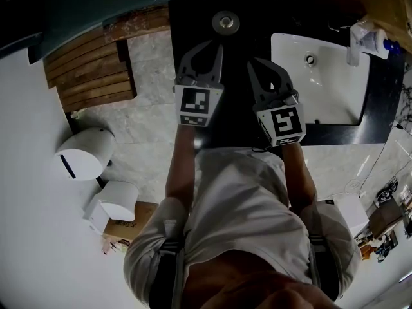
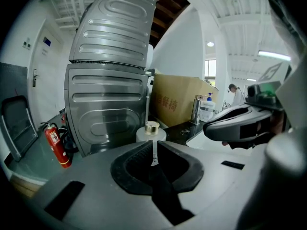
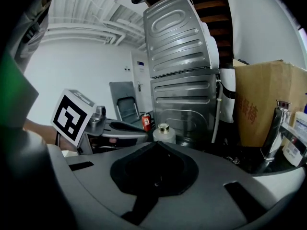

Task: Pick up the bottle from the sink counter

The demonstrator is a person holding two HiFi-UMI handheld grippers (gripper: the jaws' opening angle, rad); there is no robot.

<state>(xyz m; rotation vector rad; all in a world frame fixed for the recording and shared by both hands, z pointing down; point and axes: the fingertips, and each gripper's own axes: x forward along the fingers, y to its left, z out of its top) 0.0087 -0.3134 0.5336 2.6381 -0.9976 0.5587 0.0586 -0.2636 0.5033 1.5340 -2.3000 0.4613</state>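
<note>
The bottle (image 1: 225, 22) is small and white with a gold cap, and it stands on the black sink counter (image 1: 193, 18) left of the basin. From above, my left gripper (image 1: 211, 45) hovers just short of it, jaws shut and empty. In the left gripper view the bottle (image 2: 151, 132) rises right behind the closed tips of the left gripper (image 2: 153, 146). My right gripper (image 1: 264, 66) hangs beside the left one, a little nearer to me, also shut with nothing in it. The right gripper view has the bottle (image 3: 164, 132) just past the closed tips of the right gripper (image 3: 158, 145).
A white basin (image 1: 322, 76) is set in the counter at the right, with a chrome tap (image 3: 273, 128) and a pump bottle (image 1: 370, 40) behind it. Grey stacked machines (image 2: 108, 80) and a cardboard box (image 2: 180, 99) stand behind the counter. A red fire extinguisher (image 2: 55, 143) sits low at the left.
</note>
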